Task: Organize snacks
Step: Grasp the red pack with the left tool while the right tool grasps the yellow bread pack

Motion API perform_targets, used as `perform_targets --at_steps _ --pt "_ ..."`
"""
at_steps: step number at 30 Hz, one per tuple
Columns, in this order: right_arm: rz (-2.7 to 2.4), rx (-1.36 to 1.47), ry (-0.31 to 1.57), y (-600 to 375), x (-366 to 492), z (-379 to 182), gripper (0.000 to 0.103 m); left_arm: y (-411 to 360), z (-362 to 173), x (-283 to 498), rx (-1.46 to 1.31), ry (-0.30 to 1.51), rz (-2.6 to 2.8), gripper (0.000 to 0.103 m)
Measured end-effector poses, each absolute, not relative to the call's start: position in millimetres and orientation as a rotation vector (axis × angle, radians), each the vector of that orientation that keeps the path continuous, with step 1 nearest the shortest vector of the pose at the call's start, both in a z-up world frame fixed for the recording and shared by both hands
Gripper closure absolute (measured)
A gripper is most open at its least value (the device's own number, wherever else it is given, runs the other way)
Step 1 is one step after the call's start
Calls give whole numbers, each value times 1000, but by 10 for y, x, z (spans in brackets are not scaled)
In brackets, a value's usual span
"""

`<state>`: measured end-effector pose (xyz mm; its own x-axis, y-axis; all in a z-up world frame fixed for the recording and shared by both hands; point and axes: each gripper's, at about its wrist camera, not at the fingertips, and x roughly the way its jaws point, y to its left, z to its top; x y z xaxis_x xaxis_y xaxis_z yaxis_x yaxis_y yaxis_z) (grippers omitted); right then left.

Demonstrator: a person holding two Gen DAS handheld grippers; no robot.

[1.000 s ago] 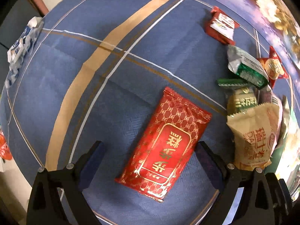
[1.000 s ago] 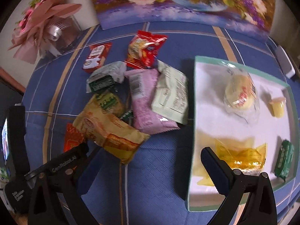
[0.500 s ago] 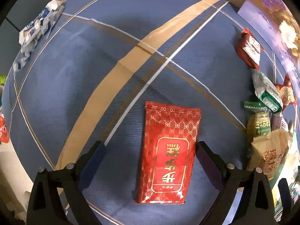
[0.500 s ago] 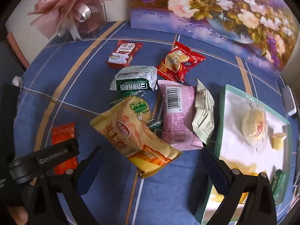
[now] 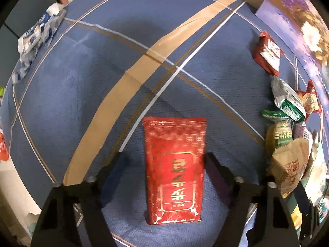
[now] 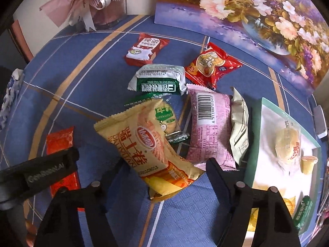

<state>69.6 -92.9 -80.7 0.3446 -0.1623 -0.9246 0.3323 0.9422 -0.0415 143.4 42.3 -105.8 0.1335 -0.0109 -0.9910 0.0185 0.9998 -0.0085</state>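
A flat red and gold packet (image 5: pixel 174 168) lies on the blue tablecloth between the fingers of my open left gripper (image 5: pixel 164 164); the right finger is close to its edge. It also shows in the right wrist view (image 6: pixel 60 142) behind the left gripper's body. My right gripper (image 6: pixel 164 168) is open around the lower end of a yellow snack bag (image 6: pixel 144 144). Behind it lie a pink packet (image 6: pixel 209 125), a pale green packet (image 6: pixel 239 123), a green and white packet (image 6: pixel 158 80) and two red packets (image 6: pixel 211 64), (image 6: pixel 147 48). The teal-rimmed tray (image 6: pixel 254 135) at right holds a round yellow cake (image 6: pixel 287 144).
A flower painting (image 6: pixel 246 10) leans at the back. A pink bouquet (image 6: pixel 92 0) stands at the back left. A blue and white wrapper (image 5: pixel 37 39) lies at the cloth's far left edge. The snack pile sits at the right in the left wrist view (image 5: pixel 287 127).
My left gripper has turned and lined up with the red packet, closing in around it. My right gripper has moved forward and left, from the tray to the yellow bag.
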Motion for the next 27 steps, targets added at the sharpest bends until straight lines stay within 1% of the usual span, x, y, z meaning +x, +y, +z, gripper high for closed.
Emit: perform_targets --at_steps 1,2,3,4,7,16,27 --pt "-316 172 1172 -930 691 -798 32 408 -1047 1432 12 1433 -26 37" --pt "-304 186 1165 -922 678 -785 42 395 -1034 1429 14 1429 -33 45" --pt "-294 198 1160 -924 673 -774 54 381 -1018 1425 16 1425 -42 47" --pt "-285 211 1158 -928 668 -763 63 368 -1005 1429 18 1425 -44 49" --pt "-294 219 1171 -950 671 -787 64 374 -989 1427 -2 1427 -55 52" --pt "-269 332 1164 -1115 612 -744 65 354 -834 1422 -75 1426 -155 54" --pt "-276 368 1078 -1223 438 -342 65 303 -259 1271 -82 1290 -195 54"
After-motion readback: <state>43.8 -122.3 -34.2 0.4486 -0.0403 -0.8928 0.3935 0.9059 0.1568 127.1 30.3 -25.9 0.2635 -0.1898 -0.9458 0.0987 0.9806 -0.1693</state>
